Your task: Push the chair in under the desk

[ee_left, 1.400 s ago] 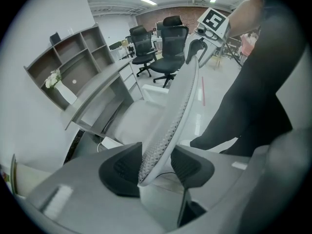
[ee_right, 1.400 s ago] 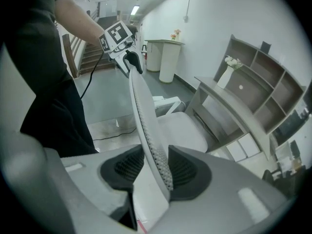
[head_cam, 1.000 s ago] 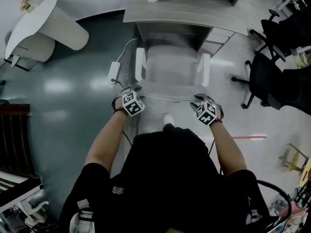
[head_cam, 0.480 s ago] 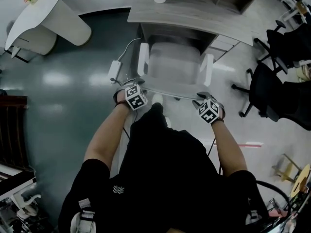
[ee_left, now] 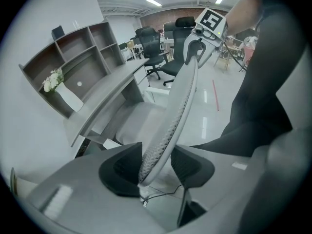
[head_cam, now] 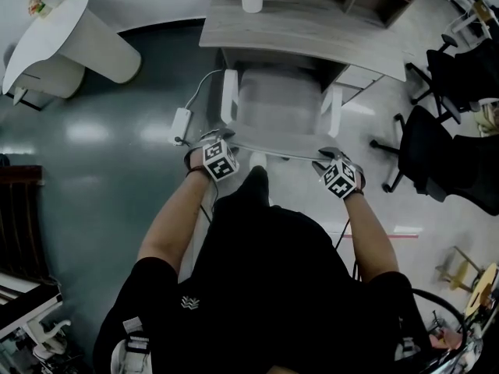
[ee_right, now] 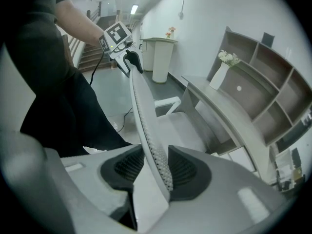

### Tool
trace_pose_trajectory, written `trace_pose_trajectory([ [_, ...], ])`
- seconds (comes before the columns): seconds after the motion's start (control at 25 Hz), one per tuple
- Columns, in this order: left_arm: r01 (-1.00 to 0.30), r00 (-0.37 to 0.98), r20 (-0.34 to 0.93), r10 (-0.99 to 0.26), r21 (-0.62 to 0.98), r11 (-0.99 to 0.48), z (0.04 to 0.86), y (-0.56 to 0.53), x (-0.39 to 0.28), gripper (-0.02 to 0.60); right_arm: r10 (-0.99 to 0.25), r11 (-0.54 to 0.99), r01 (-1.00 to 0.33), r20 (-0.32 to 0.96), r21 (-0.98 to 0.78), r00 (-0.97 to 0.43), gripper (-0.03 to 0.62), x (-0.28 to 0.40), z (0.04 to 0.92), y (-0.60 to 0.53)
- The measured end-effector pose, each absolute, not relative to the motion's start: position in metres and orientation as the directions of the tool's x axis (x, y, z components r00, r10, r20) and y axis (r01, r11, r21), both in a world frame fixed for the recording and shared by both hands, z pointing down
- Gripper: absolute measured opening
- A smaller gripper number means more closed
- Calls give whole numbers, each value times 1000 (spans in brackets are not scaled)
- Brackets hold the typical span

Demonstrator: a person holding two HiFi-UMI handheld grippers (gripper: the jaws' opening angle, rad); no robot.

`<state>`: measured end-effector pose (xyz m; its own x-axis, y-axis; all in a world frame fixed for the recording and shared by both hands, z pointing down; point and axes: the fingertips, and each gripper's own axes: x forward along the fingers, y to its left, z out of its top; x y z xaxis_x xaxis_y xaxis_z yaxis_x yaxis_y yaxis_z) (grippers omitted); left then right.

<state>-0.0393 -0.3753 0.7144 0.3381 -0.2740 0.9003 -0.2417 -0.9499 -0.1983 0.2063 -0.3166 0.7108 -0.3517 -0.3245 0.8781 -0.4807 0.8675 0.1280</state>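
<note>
Both sets of jaws are clamped on the top edge of the mesh back of the chair (head_cam: 277, 104). That's 2 grips: the left gripper (ee_left: 157, 165) pinches the left corner and the right gripper (ee_right: 155, 168) pinches the right. The chair faces the bench (head_cam: 304, 29), seat front right at its edge, most of the seat sticking out.

No words, numbers or brand names can be read anywhere. The only signs are black-and-white square code markers, one on the cube of the left gripper (head_cam: 212, 141) at near left and one on the cube of the right gripper (head_cam: 327, 157) at near right. These are patterns, not letters. A small white emblem (head_cam: 189, 305) sits on the person's black shirt (head_cam: 265, 287), too small to read.
</note>
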Motion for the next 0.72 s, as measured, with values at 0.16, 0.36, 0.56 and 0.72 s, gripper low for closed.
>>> trace_pose_trajectory([
  [0.16,-231,342,903,-259,-187,-955,715,-397,-35,190,-329,865,-484,878,133,-347,156,211,712,-339],
  [0.36,-231,349,901,-258,-184,-955,716,-421,-27,190,-332,867,-479,875,137,-351,156,219,713,-365],
  [0.56,-230,357,898,-259,-184,-956,715,-445,-21,189,-335,864,-484,877,139,-345,156,225,712,-389],
  [0.72,-217,348,904,-248,-180,-960,715,-462,-25,189,-308,873,-476,882,112,-357,155,219,712,-399],
])
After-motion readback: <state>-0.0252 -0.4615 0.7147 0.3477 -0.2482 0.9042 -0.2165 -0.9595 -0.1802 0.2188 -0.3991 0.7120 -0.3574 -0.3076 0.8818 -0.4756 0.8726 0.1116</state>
